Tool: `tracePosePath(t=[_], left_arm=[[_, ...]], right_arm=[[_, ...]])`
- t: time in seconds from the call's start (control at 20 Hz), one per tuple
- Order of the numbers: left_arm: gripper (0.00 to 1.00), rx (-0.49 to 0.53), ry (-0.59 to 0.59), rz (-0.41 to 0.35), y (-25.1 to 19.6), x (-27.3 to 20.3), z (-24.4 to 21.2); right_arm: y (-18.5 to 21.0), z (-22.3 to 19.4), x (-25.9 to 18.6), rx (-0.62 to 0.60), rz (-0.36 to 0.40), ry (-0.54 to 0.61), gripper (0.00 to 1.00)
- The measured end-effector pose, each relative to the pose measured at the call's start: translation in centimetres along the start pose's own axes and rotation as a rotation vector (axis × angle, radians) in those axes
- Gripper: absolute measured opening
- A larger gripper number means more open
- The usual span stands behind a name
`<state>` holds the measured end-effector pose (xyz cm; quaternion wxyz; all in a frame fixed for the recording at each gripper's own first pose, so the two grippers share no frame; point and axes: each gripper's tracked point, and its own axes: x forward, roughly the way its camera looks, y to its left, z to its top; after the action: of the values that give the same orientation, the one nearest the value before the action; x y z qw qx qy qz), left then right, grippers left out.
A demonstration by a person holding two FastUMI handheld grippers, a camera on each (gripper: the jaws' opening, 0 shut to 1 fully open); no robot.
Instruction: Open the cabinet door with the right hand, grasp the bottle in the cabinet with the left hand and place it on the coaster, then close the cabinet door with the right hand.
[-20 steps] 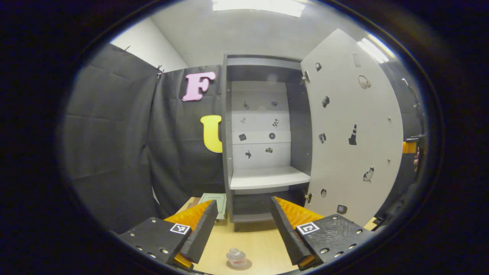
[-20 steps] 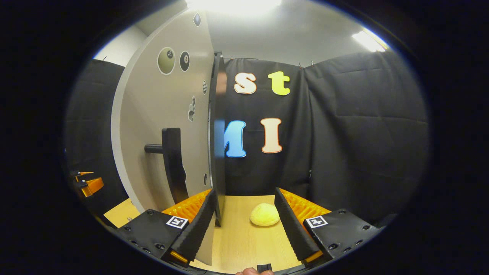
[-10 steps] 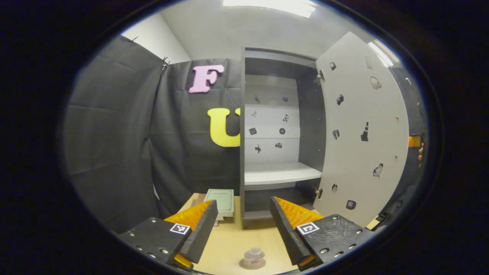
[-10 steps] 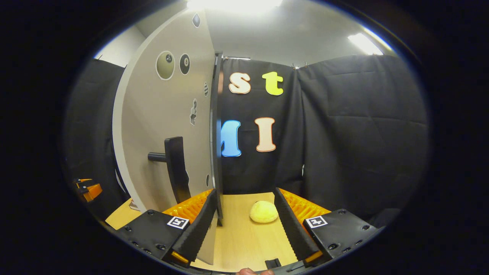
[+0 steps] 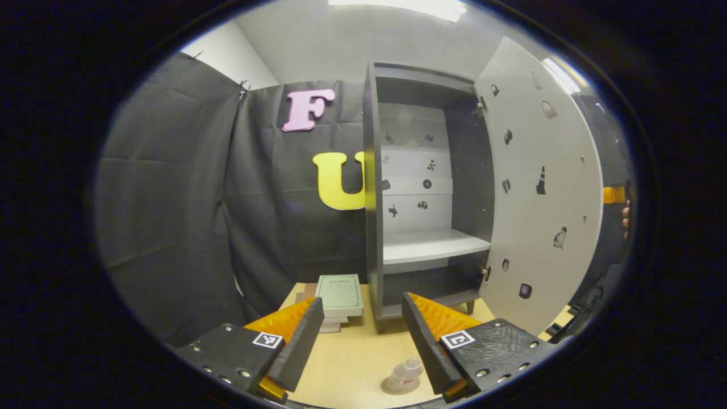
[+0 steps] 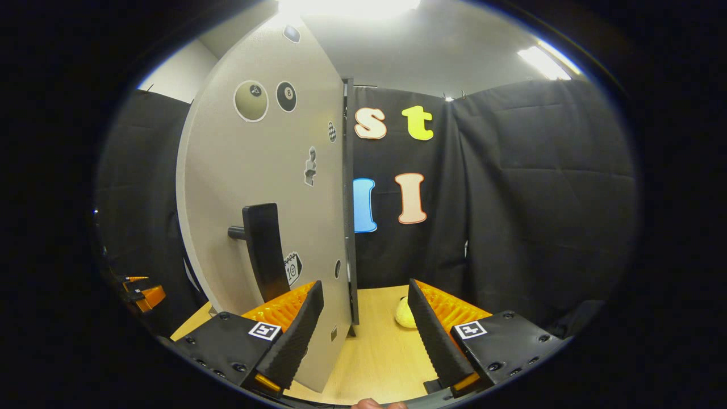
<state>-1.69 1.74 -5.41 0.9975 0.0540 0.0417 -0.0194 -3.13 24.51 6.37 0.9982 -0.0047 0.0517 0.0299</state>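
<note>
With the bottle (image 5: 404,372) resting on its coaster (image 5: 397,388) in front of the cabinet (image 5: 372,187), the left gripper (image 5: 360,338) hangs wide open; the right gripper (image 6: 363,329), jaws spread beside the door (image 6: 267,187), must now swing it shut

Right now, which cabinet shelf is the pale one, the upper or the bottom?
The upper shelf, a pale board midway up the cabinet; the bottom shelf near the table is dark grey.
</note>
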Motion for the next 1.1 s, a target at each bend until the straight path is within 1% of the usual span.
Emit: tracePosePath(t=[0.15, 0.2, 0.25, 0.3, 0.45, 0.5, 0.75, 0.8, 0.85, 0.9, 1.0, 1.1], left_arm=[[0.84, -0.002, -0.005, -0.012, 1.7, 0.4, -0.2], [0.87, -0.005, -0.004, -0.013, 2.3, 0.6, -0.3], [0.87, -0.010, -0.002, -0.014, 3.0, 0.9, -0.4], [0.86, -0.014, 0.001, -0.013, 3.6, 1.1, -0.4], [0.84, -0.018, 0.000, 0.004, 5.8, 1.8, -0.5], [0.84, -0.019, -0.012, 0.021, 6.8, 1.9, -0.2], [0.84, -0.051, -0.022, 0.045, 9.8, 2.3, -0.1], [0.84, -0.054, -0.020, 0.054, 10.5, 2.3, -0.1], [0.84, -0.055, -0.019, 0.062, 11.1, 2.2, -0.2], [0.84, -0.055, -0.016, 0.069, 11.6, 2.3, -0.2], [0.84, -0.047, -0.012, 0.085, 12.5, 2.0, -0.2], [0.84, -0.042, -0.017, 0.097, 13.3, 1.8, -0.1]], right_arm=[[2.6, -0.1, 0.4, 0.012, 0.020, 0.003, 0.95], [3.5, -0.3, 0.6, 0.016, 0.032, 0.010, 0.90], [4.4, -0.3, 0.8, 0.020, 0.037, 0.016, 0.90], [5.2, -0.2, 1.0, 0.024, 0.042, 0.013, 0.95], [7.9, -0.3, 2.1, 0.043, 0.079, 0.015, 0.95], [9.0, -0.5, 2.5, 0.052, 0.097, 0.020, 0.95], [14.6, -0.4, 5.7, 0.080, 0.191, 0.020, 0.97], [15.7, -0.2, 6.3, 0.084, 0.208, 0.016, 0.91], [16.8, 0.0, 6.9, 0.091, 0.228, 0.013, 0.97], [17.8, 0.2, 7.4, 0.092, 0.249, 0.015, 0.97], [18.6, 1.1, 8.7, 0.065, 0.275, 0.001, 0.98], [17.6, 1.3, 8.0, 0.024, 0.268, -0.024, 0.98]])
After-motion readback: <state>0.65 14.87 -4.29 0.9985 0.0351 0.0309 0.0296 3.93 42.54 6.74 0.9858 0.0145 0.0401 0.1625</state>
